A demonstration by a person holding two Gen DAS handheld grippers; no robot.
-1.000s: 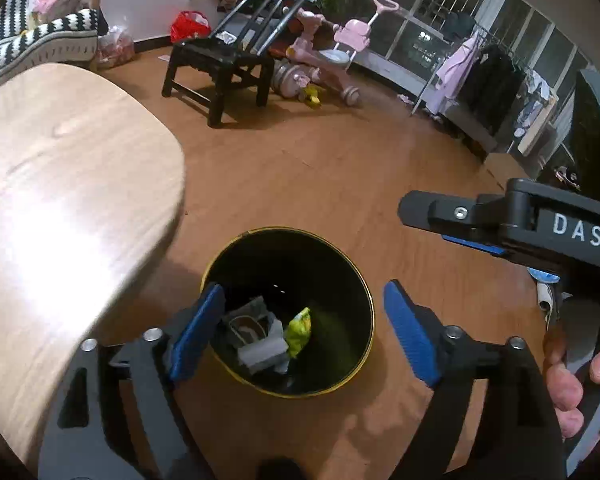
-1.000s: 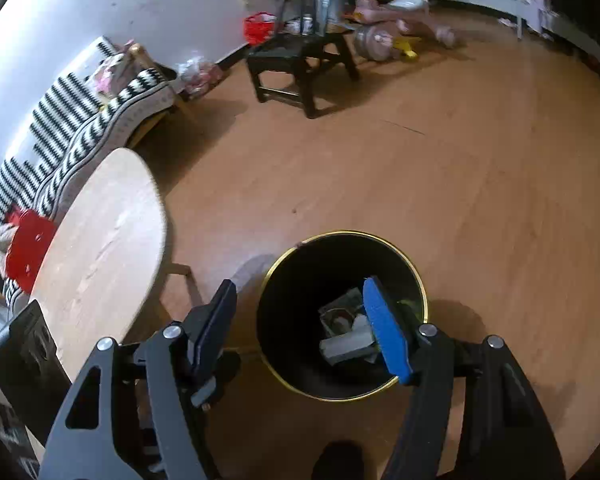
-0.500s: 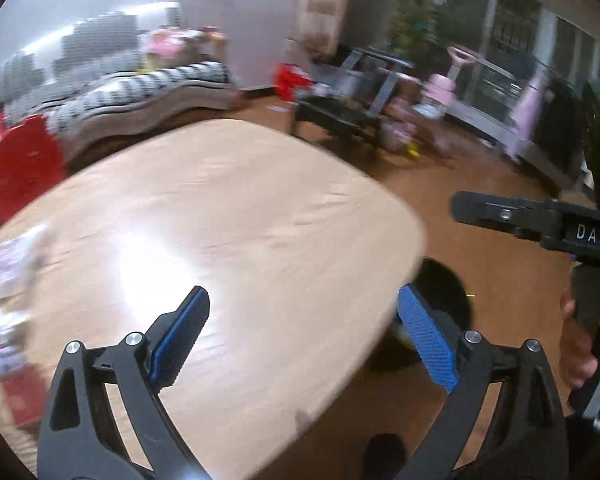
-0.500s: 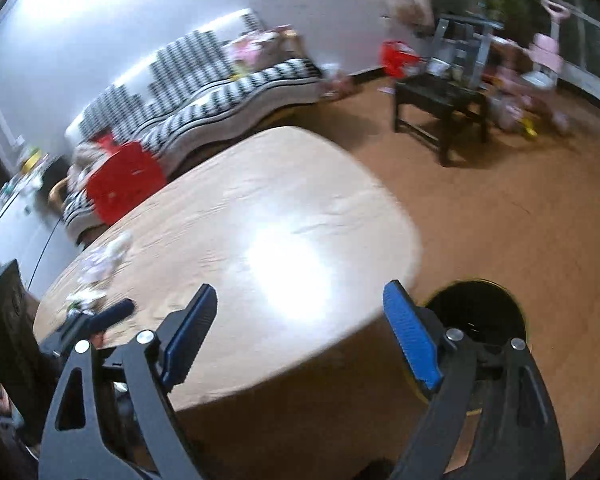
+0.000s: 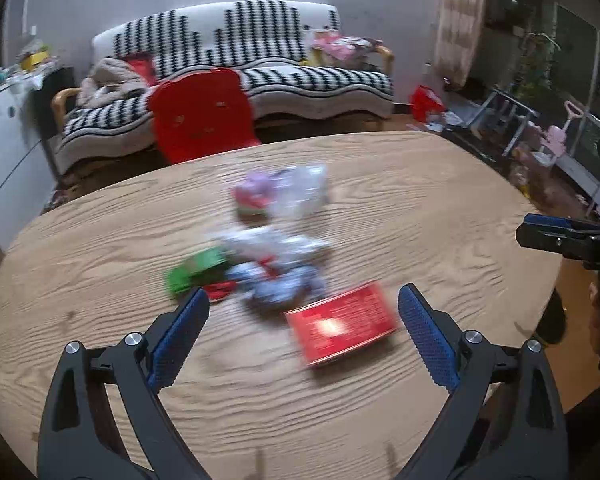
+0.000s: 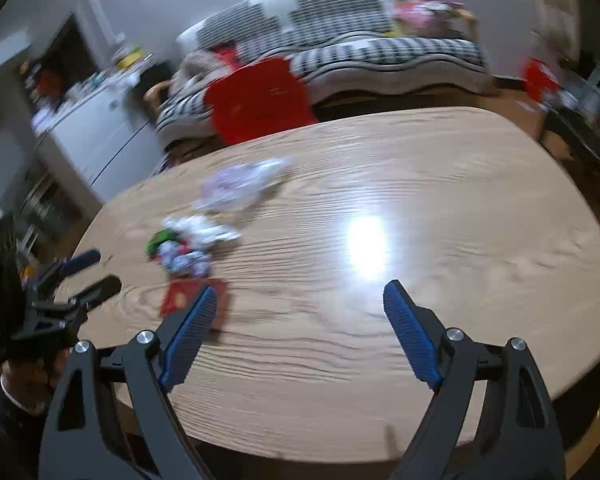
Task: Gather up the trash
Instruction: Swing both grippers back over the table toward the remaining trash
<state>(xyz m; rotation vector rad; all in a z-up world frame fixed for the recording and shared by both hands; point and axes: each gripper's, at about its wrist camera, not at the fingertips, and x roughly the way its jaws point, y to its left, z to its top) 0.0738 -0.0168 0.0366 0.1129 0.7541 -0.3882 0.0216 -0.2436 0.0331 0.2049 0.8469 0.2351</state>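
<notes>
Counter (image 5: 440, 208): oval, light wood grain, glare patch on its top; the landmark for every place below.
Trash (image 5: 272, 264): blurred heap near the counter's middle, lying loose, gripped by nothing.
Red box (image 5: 340, 324): flat, on the counter at the near edge of the heap, in front of the left gripper.
Green wrapper (image 5: 192, 272): at the heap's left side.
Crumpled white wrappers (image 5: 268, 248): heap centre, detail lost to blur.
Clear plastic bag (image 5: 300, 192): far end of the heap.
Left gripper (image 5: 304, 332): above the counter's near side, fingers spread wide after just opening further, empty.
Right gripper (image 6: 296, 336): above the counter's near side, right of the heap, fingers released wide, just opened further, nothing between them.
Red chair (image 5: 200, 116): beyond the counter's far edge.
Striped sofa (image 5: 300, 68): behind the chair.
</notes>
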